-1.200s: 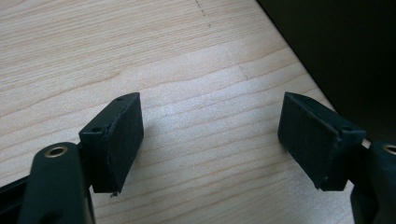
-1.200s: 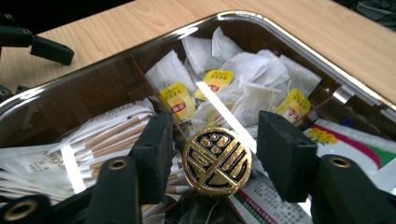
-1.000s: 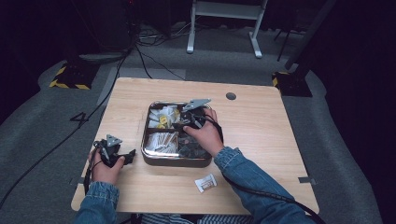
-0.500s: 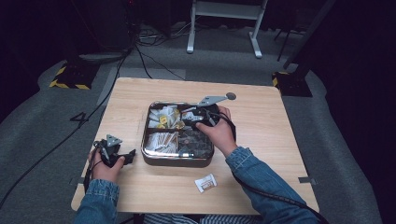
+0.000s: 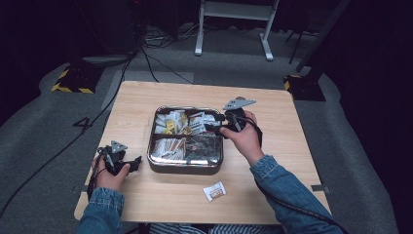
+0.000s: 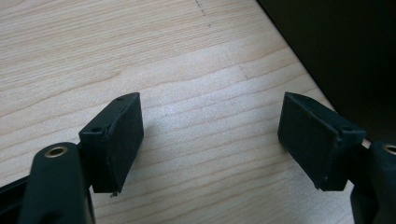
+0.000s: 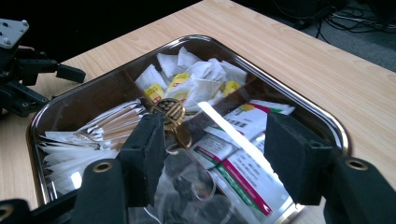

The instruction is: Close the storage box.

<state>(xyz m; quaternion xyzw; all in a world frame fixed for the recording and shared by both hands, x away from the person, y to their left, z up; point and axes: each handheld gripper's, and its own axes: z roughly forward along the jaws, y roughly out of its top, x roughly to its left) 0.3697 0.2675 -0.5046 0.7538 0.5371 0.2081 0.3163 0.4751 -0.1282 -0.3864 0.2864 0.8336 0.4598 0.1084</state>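
Observation:
A shiny metal tray point(image 5: 153, 155) with four compartments sits mid-table. It holds white tea bags point(image 7: 198, 81), pale paper sachets point(image 7: 100, 128), red-and-green printed packets point(image 7: 243, 163) and clear-wrapped dark pieces point(image 7: 187, 191). A gold round piece point(image 7: 170, 112) lies at the dividers' crossing. My right gripper point(image 5: 213, 126) hovers over the tray's right side, pointing left. In its own view the right gripper point(image 7: 219, 156) is open with nothing between the jaws. My left gripper point(image 5: 127, 163) rests on the wood left of the tray; its own view has the left gripper point(image 6: 210, 137) open over bare table.
A small white packet point(image 5: 214, 191) with red print lies on the table point(image 5: 292, 146) near the front edge. The table's dark edge point(image 6: 299, 60) runs close beside the left gripper. Cables and a white metal stand point(image 5: 234, 14) are on the floor beyond.
My right hand and gripper have shifted to the right, from over the tray's middle to its right side. The left gripper has stayed where it was.

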